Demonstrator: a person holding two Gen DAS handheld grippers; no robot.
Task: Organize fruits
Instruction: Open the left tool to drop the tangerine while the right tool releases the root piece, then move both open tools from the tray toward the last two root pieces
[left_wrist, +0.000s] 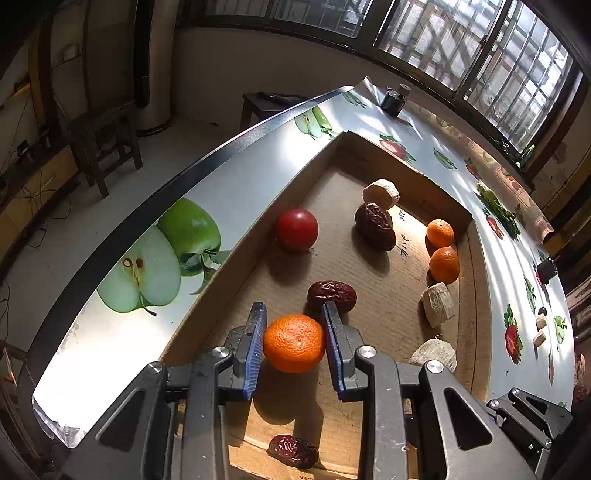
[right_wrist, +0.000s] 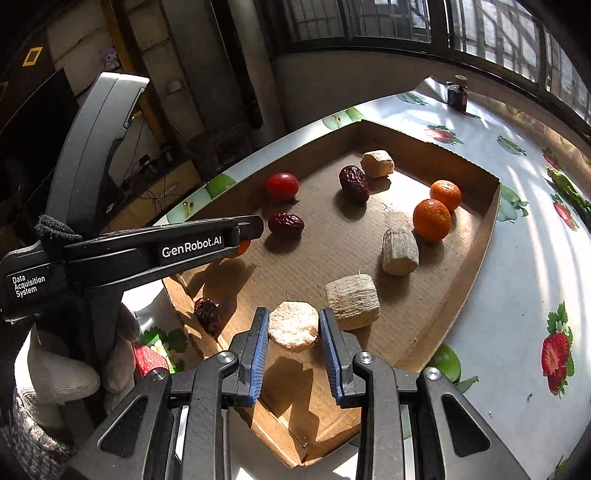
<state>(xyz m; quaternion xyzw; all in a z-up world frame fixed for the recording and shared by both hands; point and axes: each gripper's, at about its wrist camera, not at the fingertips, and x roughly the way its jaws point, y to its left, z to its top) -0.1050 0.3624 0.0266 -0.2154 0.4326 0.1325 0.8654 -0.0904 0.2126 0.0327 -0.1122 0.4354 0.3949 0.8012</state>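
My left gripper (left_wrist: 294, 334) is clamped on a mandarin (left_wrist: 294, 343) above the cardboard tray (left_wrist: 295, 162). My right gripper (right_wrist: 293, 326) grips a pale root chunk (right_wrist: 293, 325); its matching chunks (right_wrist: 352, 301) lie just ahead to the right.

The table (left_wrist: 236, 192), covered by a fruit-printed cloth, carries a shallow cardboard tray (left_wrist: 436, 186) near its left edge and a small dark jar (left_wrist: 394, 100) at its far corner.

Sunlit room interior: barred windows (left_wrist: 480, 48) span the far wall above a counter (left_wrist: 229, 184) covered in fruit-printed oilcloth, striped by sun and shadow, with a pale floor (left_wrist: 177, 144), a dark wooden chair (left_wrist: 103, 144), a small dark stool (left_wrist: 266, 105) and cables along the left wall.
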